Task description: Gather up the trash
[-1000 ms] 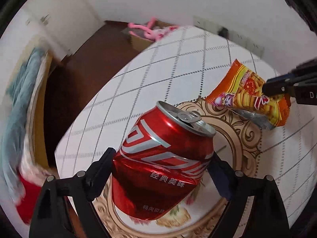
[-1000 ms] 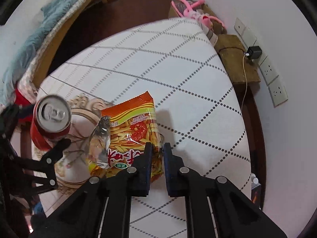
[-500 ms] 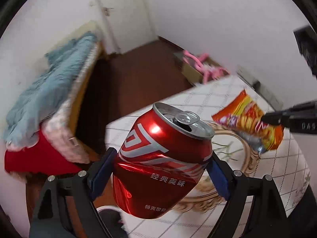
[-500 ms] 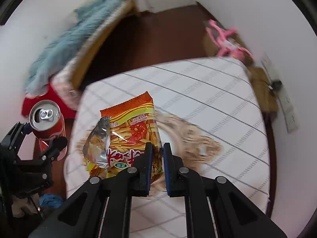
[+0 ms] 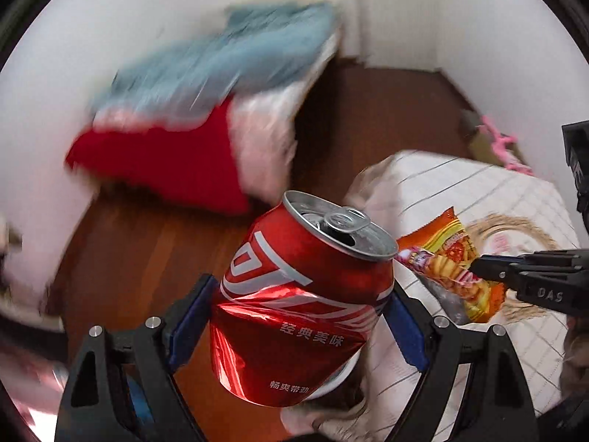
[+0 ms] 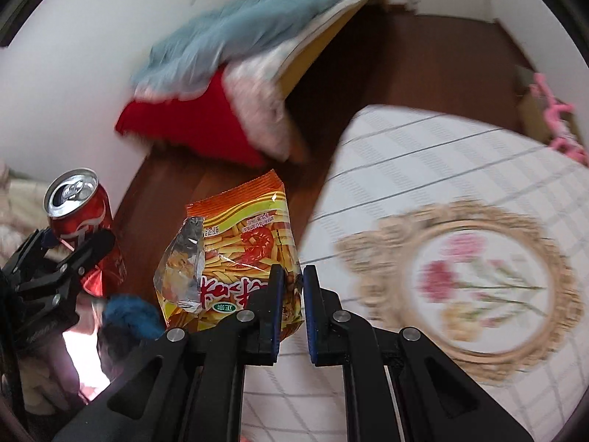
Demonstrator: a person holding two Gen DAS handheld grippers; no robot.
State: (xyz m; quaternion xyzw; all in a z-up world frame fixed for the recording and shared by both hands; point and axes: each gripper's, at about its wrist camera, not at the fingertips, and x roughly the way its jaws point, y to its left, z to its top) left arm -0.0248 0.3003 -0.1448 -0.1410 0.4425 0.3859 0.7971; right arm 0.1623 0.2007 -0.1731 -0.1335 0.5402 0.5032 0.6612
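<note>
Can [image 5: 300, 302], snack bag [image 6: 239, 254] now off-table.

Both wrist views: shared table [image 5: 515, 199], downward.

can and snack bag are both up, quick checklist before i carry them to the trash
1. Left hand-held gripper shut on the red can: ok, though the can wall is dented.
2. Can upright enough not to spill: not ok, it tilts and its top is open.
3. Right hand-held gripper pinching the snack bag: ok, held by its lower edge.
4. Both items lifted off the table: ok.
5. Trash bin in sight: not ok, neither view shows one.
</note>
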